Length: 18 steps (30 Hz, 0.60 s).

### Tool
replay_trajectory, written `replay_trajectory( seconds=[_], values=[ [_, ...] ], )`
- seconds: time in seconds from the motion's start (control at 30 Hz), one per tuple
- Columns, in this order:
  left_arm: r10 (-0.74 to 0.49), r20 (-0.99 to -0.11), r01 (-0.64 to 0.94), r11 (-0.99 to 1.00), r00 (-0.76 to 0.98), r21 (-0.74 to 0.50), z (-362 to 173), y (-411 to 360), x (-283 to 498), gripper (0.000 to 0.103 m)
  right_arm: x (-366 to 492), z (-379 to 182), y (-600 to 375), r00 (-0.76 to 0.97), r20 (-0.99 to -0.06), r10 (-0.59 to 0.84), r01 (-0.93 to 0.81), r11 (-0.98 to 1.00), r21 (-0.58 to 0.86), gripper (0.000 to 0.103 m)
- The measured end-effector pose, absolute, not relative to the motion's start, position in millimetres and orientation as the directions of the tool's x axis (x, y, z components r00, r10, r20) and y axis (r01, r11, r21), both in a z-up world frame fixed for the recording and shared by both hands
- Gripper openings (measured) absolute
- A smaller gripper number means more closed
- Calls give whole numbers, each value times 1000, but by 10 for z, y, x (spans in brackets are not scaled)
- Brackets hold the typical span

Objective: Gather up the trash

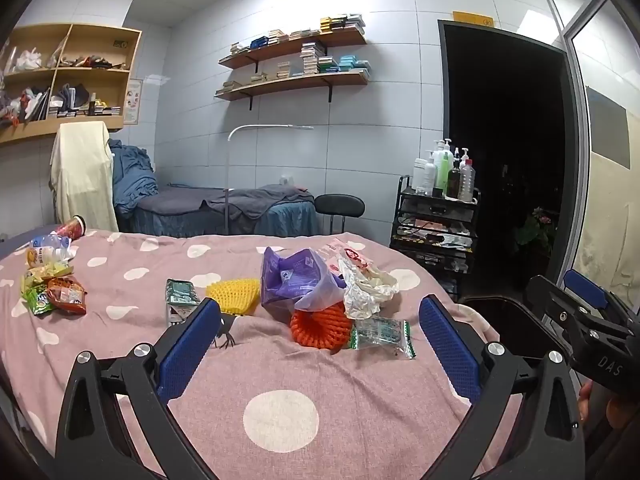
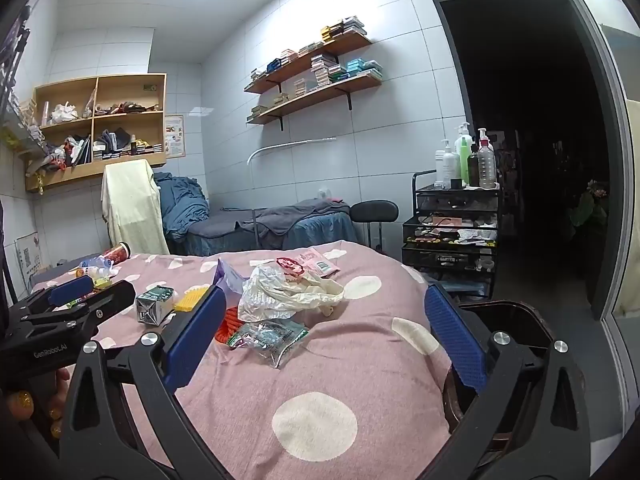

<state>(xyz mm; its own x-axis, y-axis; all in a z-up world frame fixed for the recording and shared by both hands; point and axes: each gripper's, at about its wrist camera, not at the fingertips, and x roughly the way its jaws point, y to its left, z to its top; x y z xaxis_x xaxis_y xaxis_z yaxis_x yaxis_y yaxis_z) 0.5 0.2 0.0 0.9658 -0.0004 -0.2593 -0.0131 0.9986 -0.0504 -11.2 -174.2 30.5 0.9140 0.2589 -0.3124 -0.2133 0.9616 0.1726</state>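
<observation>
White tiled walls (image 1: 380, 92) rise beyond the jaws. Ahead stands a blue-draped bed (image 1: 224, 210), with 2 wooden wall shelves (image 1: 296, 60) above it. Up left hangs a cubby shelf (image 1: 64, 76). To the right, a black cart (image 1: 436, 224) beside a dark doorway (image 1: 508, 152).

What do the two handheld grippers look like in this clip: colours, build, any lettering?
Both are black frames with silver bolts and blue textured finger pads. The left gripper body reads "GenRobot.AI"; the right gripper reads "DAS". The hand on the left one has glittery yellow nails.
</observation>
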Motion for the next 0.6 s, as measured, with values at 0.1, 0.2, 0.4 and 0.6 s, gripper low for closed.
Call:
replay_trajectory(
  seconds=[0.1, 0.2, 0.4, 0.6],
  values=[
    [6, -254, -17, 999, 967, -40, 3, 1, 13, 98, -112, 305, -1739, 913, -314, 259, -214, 962, 170, 98],
    [8, -247, -17, 999, 969, -34, -17, -11, 5, 98, -115, 304, -1741, 914, -314, 258, -213, 962, 172, 98],
    [4, -224, -11, 1000, 974, -26, 1, -32, -54, 98, -116, 306, -1739, 913, -314, 259, -214, 962, 172, 98],
    [-1, -225, -6, 999, 974, -32, 1, -26, -57, 98, -112, 300, -1740, 913, -316, 259, -213, 962, 173, 98]
  ],
)
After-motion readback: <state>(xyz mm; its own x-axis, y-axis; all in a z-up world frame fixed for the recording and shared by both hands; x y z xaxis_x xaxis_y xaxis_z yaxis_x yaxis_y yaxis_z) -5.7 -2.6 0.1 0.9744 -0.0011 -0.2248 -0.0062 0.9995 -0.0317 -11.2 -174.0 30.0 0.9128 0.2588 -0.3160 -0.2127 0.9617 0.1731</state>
